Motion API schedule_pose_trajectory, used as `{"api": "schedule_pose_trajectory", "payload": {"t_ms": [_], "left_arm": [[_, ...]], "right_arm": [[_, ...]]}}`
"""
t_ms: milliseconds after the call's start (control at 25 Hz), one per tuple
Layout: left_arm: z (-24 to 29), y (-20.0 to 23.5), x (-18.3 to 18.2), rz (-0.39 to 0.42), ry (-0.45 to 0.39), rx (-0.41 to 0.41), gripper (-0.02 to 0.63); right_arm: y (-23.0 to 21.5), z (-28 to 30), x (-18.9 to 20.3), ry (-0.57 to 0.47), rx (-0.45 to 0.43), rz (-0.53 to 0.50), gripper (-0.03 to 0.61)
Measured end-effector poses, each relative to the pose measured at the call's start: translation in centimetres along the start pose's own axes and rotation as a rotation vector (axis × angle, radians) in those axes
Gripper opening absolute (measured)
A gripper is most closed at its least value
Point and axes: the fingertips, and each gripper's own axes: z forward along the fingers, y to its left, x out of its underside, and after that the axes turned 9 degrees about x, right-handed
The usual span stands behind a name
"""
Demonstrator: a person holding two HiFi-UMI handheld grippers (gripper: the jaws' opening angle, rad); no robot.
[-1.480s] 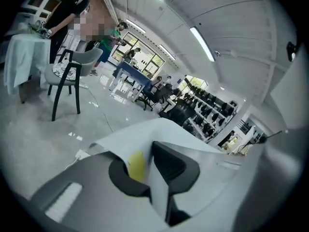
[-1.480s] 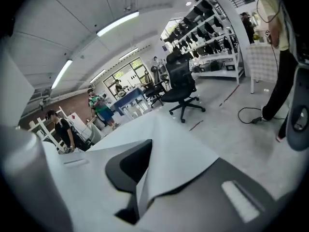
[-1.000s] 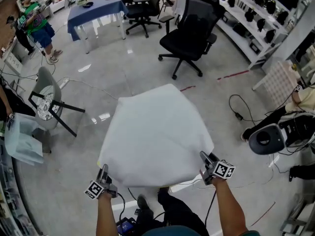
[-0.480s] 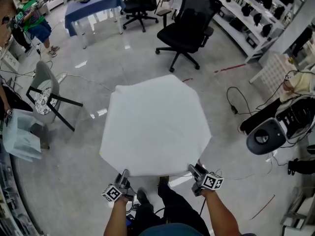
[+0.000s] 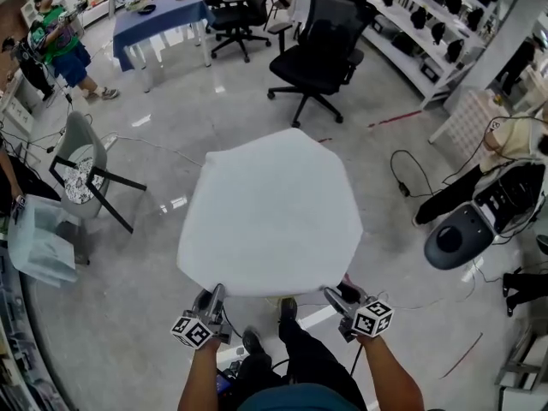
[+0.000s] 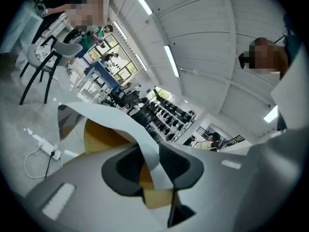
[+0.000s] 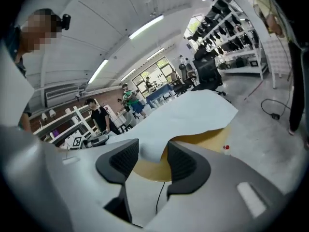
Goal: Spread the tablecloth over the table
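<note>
Covering the table (image 7: 205,135) already, the tablecloth (image 5: 270,217) lies flat, its near edge passing between both pairs of fingers. The left gripper (image 5: 212,298) and right gripper (image 5: 337,295) have just been closing, still spread, pinching nothing. Only straightening the hem seems left. No containers show.

table (image 7: 207,137): mostly under tablecloth (image 5: 270,217) | person (image 5: 514,144): cut off at right edge
</note>
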Motion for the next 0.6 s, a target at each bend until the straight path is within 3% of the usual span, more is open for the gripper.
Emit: {"api": "schedule_pose_trajectory", "payload": {"t_ms": [80,160,280,400,600], "left_arm": [[0.1,-1.4,-1.2,0.025,-0.008,0.022,0.091],[0.1,-2.7,-2.0,0.043,-0.003,0.042,0.091],[-0.5,-3.4,-1.8,0.064,0.037,0.049,0.092],[-1.6,-1.9,1.0,0.064,0.124,-0.026,0.092],[-4.0,2.9,7.6,-0.004,0.266,-0.187,0.092]], "right_arm": [[1.4,-1.0,-0.2,0.015,-0.007,-0.088,0.19],[2.6,-2.1,-0.3,0.014,0.0,-0.153,0.131],[3.1,-3.2,-0.3,-0.006,0.031,-0.146,0.082],[1.6,-2.6,3.0,0.084,0.099,-0.123,0.063],[-1.1,-0.5,10.6,0.248,0.203,-0.056,0.064]]}}
